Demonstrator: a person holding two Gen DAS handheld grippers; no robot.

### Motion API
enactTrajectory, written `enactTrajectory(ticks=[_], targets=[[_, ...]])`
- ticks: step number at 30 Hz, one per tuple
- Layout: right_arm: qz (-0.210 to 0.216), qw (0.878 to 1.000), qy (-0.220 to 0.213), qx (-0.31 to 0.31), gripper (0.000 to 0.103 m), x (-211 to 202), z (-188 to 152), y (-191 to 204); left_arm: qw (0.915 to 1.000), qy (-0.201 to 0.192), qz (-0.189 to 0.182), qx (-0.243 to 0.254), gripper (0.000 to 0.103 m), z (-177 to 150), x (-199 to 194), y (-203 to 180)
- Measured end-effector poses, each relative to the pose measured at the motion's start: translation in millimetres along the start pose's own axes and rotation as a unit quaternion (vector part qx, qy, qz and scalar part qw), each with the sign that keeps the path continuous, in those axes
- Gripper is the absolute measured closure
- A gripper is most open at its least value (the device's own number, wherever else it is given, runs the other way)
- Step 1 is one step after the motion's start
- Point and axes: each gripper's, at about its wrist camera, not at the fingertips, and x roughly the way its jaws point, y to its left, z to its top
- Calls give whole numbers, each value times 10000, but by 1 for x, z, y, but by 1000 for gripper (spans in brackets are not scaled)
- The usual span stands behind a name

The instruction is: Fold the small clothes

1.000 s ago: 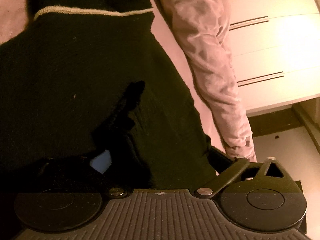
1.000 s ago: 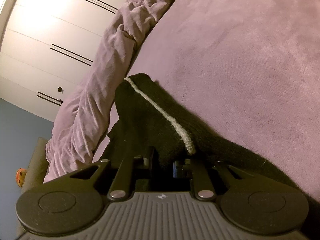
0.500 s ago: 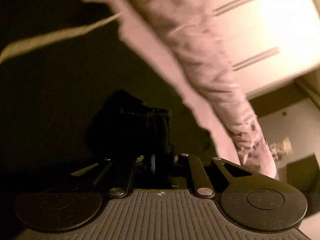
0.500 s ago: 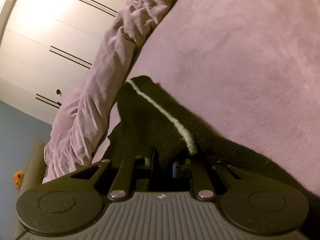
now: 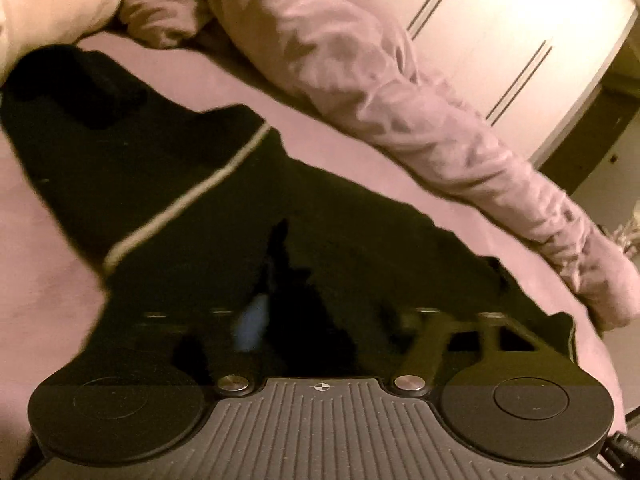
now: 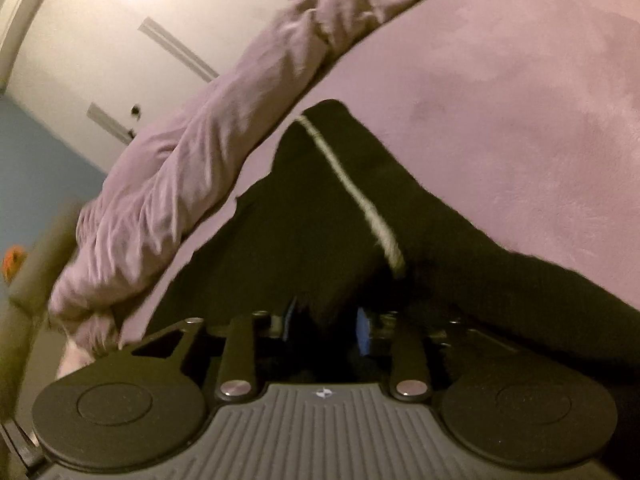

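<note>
Left gripper [image 5: 320, 312]: fingers spreading wide, opening; black knitted garment with pale stripe [image 5: 168, 168] lying beneath and ahead on pink plush bed cover [image 5: 48, 288], no pad visibly pressing it. Long axis running up-left from left fingers. Right gripper [image 6: 324, 320]: fingers parting, opening, garment fold sitting between them, grip loosening. Judging right gripper nearer striped edge.

One black garment [image 5: 328, 208] with one pale stripe [image 5: 188, 200] is being shown on one pink bed cover [image 6: 520, 80], and one rolled pink blanket [image 5: 400, 92] is being shown along its edge. Two grippers are being counted, the left gripper [image 5: 332, 320] and the right gripper [image 6: 324, 320]. One white wardrobe [image 5: 520, 20] is being shown behind.
</note>
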Motion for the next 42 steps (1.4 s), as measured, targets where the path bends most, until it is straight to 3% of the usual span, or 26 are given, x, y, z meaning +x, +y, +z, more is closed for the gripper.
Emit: enactTrajectory(ticks=[2, 5, 8, 12, 16, 19, 20, 22, 23, 24, 25, 26, 27, 28, 30, 33, 36, 38, 42], targets=[[-86, 9994, 31, -340, 73, -11, -10, 4, 9997, -37, -39, -224, 20, 1, -8, 16], [-226, 9966, 82, -783, 73, -23, -25, 10, 9972, -47, -155, -736, 8, 6, -18, 41], [-373, 9930, 23, -1124, 72, -31, -38, 23, 9969, -187, -45, -763, 8, 21, -28, 58], [-383, 9926, -22, -1150, 64, -30, -53, 31, 9963, -435, 441, -592, 8, 56, -30, 82], [-534, 9886, -194, -1391, 60, -29, -65, 39, 9884, -640, 444, -1306, 8, 99, -21, 124], [-579, 9886, -245, -1366, 57, -28, -67, 41, 9805, -655, 648, -1734, 8, 129, -2, 150], [-594, 9883, -257, -1380, 55, -27, -68, 42, 9763, -663, 714, -1931, 10, 135, 6, 160], [-660, 9867, -287, -1455, 53, -26, -71, 46, 9709, -592, 731, -2202, 28, 143, 23, 176], [-693, 9854, -300, -1526, 51, -25, -72, 48, 9680, -504, 702, -2356, 50, 146, 31, 183], [-717, 9842, -312, -1586, 50, -24, -74, 50, 9651, -403, 641, -2506, 60, 147, 39, 190], [-755, 9831, -324, -1635, 49, -23, -76, 52, 9619, -322, 630, -2640, 61, 147, 45, 196], [-785, 9824, -328, -1663, 47, -22, -76, 54, 9589, -267, 650, -2748, 67, 146, 50, 201], [-779, 9825, -328, -1657, 44, -22, -77, 55, 9578, -243, 654, -2789, 80, 142, 49, 207], [-763, 9830, -327, -1636, 43, -21, -76, 55, 9564, -232, 714, -2821, 81, 140, 49, 209], [-750, 9841, -327, -1580, 43, -21, -75, 55, 9568, -335, 671, -2810, 84, 134, 44, 209], [-698, 9853, -310, -1527, 43, -22, -73, 54, 9731, -702, 543, -2128, 86, 128, 22, 187], [-600, 9877, -300, -1411, 43, -27, -72, 51, 9828, -1048, 443, -1455, 86, 122, -4, 150], [-524, 9902, -312, -1257, 43, -32, -72, 49, 9839, -1261, 273, -1240, 86, 117, -18, 121], [-350, 9935, -333, -1032, 43, -45, -73, 46, 9804, -1478, -138, -1296, 86, 99, -34, 58]])
